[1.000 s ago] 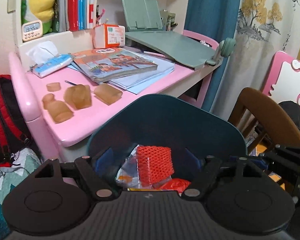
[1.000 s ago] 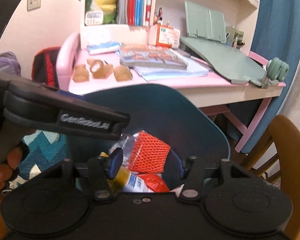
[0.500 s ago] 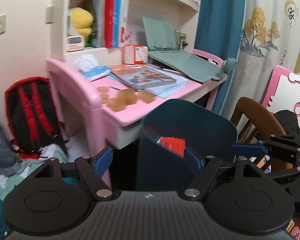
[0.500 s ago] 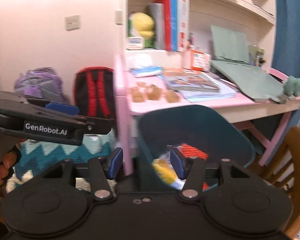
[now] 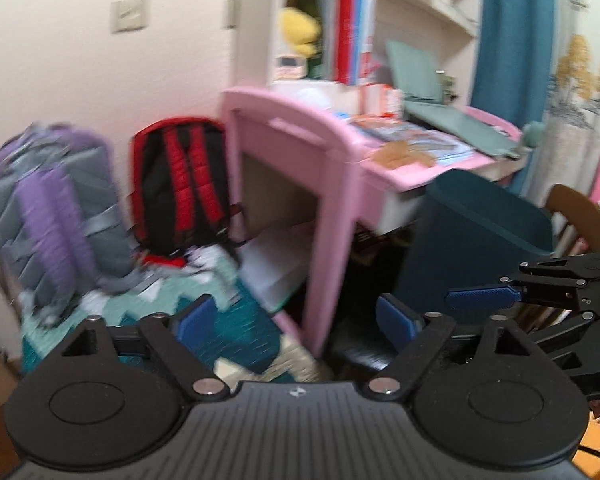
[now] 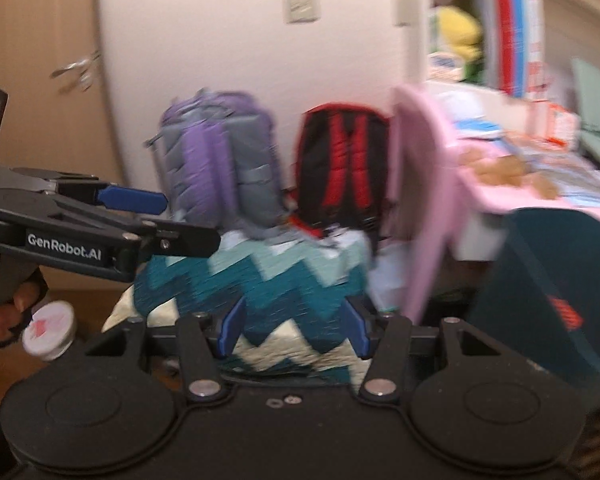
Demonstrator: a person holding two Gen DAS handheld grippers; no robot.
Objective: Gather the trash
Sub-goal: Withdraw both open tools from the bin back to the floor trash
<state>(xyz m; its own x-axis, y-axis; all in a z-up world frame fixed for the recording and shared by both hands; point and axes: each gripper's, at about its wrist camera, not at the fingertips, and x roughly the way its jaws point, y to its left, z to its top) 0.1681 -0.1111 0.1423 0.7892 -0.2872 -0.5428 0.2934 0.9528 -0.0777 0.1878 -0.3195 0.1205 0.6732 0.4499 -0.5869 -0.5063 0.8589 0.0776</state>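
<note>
Child's bedroom or study corner in a home: pink worktop (image 5: 380, 168) with shelved books (image 5: 352, 56), plush toy (image 5: 300, 32), school backpacks (image 6: 340, 168) against the wall.

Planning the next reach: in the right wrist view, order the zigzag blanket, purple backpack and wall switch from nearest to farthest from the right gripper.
1. Zigzag blanket, just ahead of the right gripper.
2. Purple backpack, behind it, left of centre.
3. Wall switch, high on the wall.
</note>
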